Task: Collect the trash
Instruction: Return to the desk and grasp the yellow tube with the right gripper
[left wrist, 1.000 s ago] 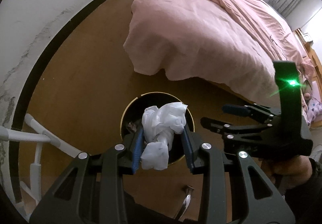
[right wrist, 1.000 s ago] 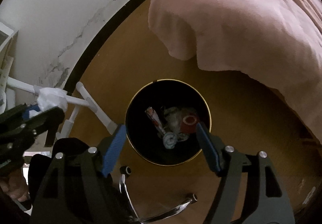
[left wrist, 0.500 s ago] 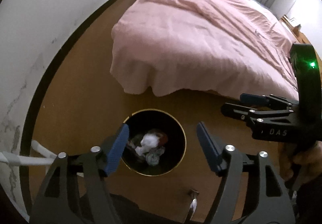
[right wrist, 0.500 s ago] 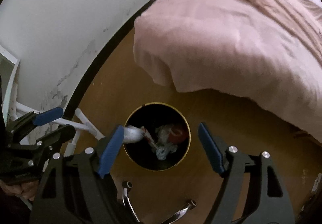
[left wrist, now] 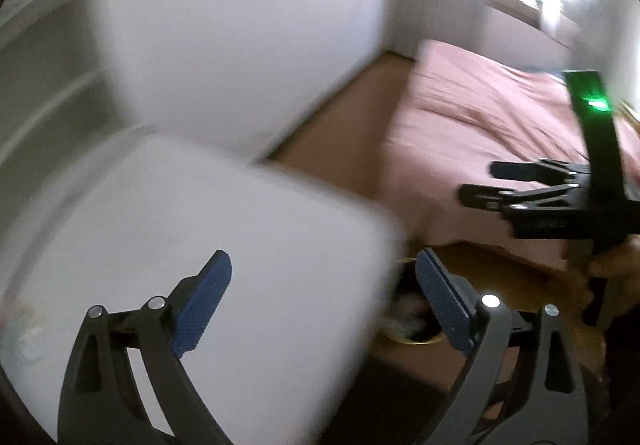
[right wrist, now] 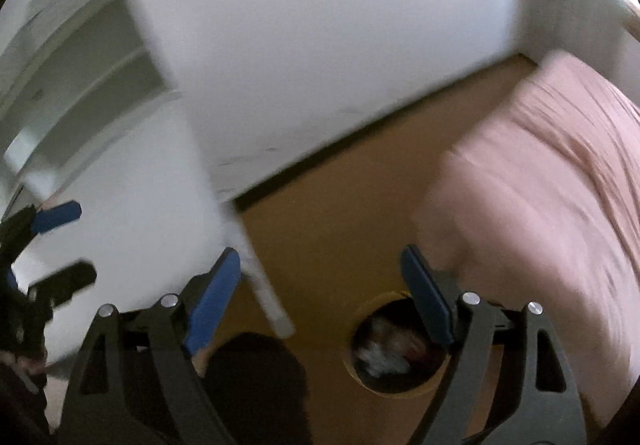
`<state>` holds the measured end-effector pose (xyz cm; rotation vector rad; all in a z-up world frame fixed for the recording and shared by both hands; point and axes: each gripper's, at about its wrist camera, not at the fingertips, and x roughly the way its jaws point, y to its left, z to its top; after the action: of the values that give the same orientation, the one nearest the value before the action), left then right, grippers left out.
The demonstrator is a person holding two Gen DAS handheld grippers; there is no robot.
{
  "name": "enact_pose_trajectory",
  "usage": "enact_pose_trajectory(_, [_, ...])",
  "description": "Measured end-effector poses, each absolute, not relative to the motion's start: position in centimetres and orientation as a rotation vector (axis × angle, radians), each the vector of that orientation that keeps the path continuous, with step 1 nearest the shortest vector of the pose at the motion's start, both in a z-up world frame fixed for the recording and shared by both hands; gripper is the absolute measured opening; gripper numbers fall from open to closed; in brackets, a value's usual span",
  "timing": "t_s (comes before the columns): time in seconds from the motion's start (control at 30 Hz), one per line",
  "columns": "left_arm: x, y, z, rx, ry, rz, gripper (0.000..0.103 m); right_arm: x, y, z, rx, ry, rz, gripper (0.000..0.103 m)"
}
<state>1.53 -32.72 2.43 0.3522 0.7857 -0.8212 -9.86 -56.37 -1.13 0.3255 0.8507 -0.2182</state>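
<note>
Both views are motion-blurred. The round black bin with a gold rim [right wrist: 394, 349] stands on the wooden floor and holds white tissue and other trash [right wrist: 380, 359]. In the left wrist view only a sliver of the bin [left wrist: 408, 319] shows past a white table top. My left gripper [left wrist: 322, 299] is open and empty above that table top. My right gripper [right wrist: 320, 299] is open and empty, high above the floor, with the bin below its right finger. The right gripper also shows in the left wrist view [left wrist: 486, 183], and the left gripper in the right wrist view [right wrist: 60, 245].
A white table [left wrist: 192, 245] fills the left side, with a white leg [right wrist: 264, 285] reaching the floor. A bed with a pink cover [right wrist: 540, 205] lies right. A white wall [right wrist: 320, 45] and dark skirting run behind. A black chair seat [right wrist: 256, 385] is below.
The left gripper opened and the white tissue fell into the bin. Since then both grippers have risen and swung left, so the table has come into view.
</note>
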Motion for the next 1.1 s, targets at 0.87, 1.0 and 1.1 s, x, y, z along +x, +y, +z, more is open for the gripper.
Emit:
enact_pose_trajectory(0.87, [17.2,2.5,-1.2,0.17,1.022,-0.369,0.091,24.1,-13.5,-1.7,-0.296,1.282,0.395,0.045])
enact_pose_trajectory(1.0, [19.0,1.7,-1.9,0.227,1.037,-0.407,0.091,23.8,-13.4,-1.2,-0.33,1.282,0.413,0.014])
enact_pose_trajectory(1.1, [19.9,0.6,-2.0,0.298,1.02,-0.434,0.091,22.8,-13.9,-0.1,-0.347,1.236,0.415,0.014])
